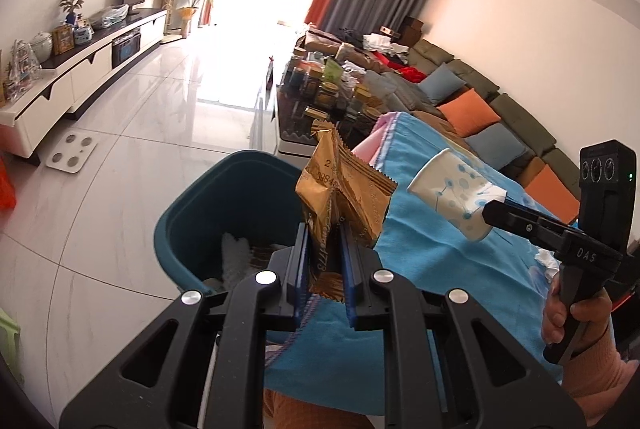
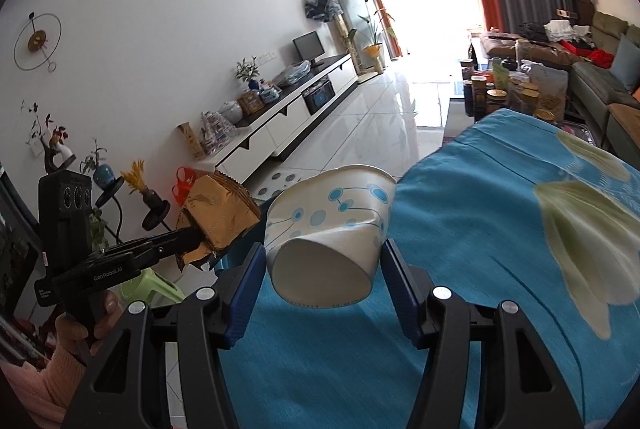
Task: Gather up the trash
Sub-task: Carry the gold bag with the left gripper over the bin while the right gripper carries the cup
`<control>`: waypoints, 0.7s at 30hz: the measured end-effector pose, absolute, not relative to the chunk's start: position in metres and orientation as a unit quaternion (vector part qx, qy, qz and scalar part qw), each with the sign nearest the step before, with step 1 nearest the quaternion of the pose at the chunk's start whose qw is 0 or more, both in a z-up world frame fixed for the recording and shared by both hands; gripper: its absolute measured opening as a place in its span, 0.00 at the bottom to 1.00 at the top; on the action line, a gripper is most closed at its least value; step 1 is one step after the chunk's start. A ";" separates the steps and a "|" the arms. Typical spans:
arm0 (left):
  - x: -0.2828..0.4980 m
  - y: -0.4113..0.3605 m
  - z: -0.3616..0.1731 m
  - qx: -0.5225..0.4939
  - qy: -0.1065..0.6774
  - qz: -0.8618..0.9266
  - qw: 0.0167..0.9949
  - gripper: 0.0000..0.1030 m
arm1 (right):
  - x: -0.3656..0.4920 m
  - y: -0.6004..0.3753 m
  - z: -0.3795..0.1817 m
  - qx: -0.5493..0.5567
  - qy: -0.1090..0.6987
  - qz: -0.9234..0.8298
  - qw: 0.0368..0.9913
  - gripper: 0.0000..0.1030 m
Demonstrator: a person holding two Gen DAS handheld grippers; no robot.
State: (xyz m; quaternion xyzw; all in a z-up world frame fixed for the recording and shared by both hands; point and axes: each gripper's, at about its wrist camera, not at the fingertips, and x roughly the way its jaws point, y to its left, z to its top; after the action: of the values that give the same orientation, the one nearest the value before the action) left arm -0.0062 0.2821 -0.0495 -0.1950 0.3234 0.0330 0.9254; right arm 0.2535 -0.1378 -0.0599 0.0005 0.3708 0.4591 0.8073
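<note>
Over the blue bin (image 1: 236, 213), your left tongs (image 1: 323, 229) are nearly closed, pinching a gold wrapper (image 1: 344, 185); its print reads "2" and partly "778". Beyond the bin's rim, bare tiled floor (image 1: 140, 149) lies open. "DAS" marks your right tongs (image 1: 486, 211), which carry the paper cup (image 1: 452, 197) above the blue-clothed counter (image 1: 440, 261).

From the right wrist, your tongs stand about half open, both pads against the cup's sides, over the counter's edge. "GenRobot.AI" shows on the left tool.
</note>
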 end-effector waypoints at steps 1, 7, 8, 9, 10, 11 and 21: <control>-0.007 0.283 -0.050 -0.196 0.324 0.035 0.925 0.15 | 0.254 -0.135 -0.060 -0.002 0.372 0.461 0.806 0.55; -0.005 0.286 -0.056 -0.201 0.330 0.048 0.921 0.15 | 0.256 -0.114 -0.063 -0.021 0.375 0.469 0.799 0.55; -0.004 0.286 -0.056 -0.202 0.331 0.049 0.921 0.15 | 0.255 -0.111 -0.063 -0.025 0.376 0.471 0.798 0.55; -0.004 0.287 -0.057 -0.203 0.332 0.051 0.920 0.15 | 0.257 -0.109 -0.063 -0.027 0.376 0.471 0.797 0.56; -0.003 0.288 -0.059 -0.205 0.334 0.053 0.919 0.15 | 0.257 -0.106 -0.063 -0.031 0.376 0.472 0.797 0.56; -0.002 0.288 -0.060 -0.206 0.334 0.054 0.918 0.15 | 0.258 -0.102 -0.063 -0.034 0.377 0.472 0.796 0.56; 0.008 0.293 -0.075 -0.220 0.348 0.067 0.909 0.15 | 0.259 -0.077 -0.070 -0.062 0.385 0.474 0.789 0.55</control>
State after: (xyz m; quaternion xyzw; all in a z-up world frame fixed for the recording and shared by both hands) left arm 0.0078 0.2929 -0.0747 -0.2196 0.3479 0.0674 0.9090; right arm 0.2586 -0.0773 -0.0700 -0.0617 0.3846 0.4744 0.7894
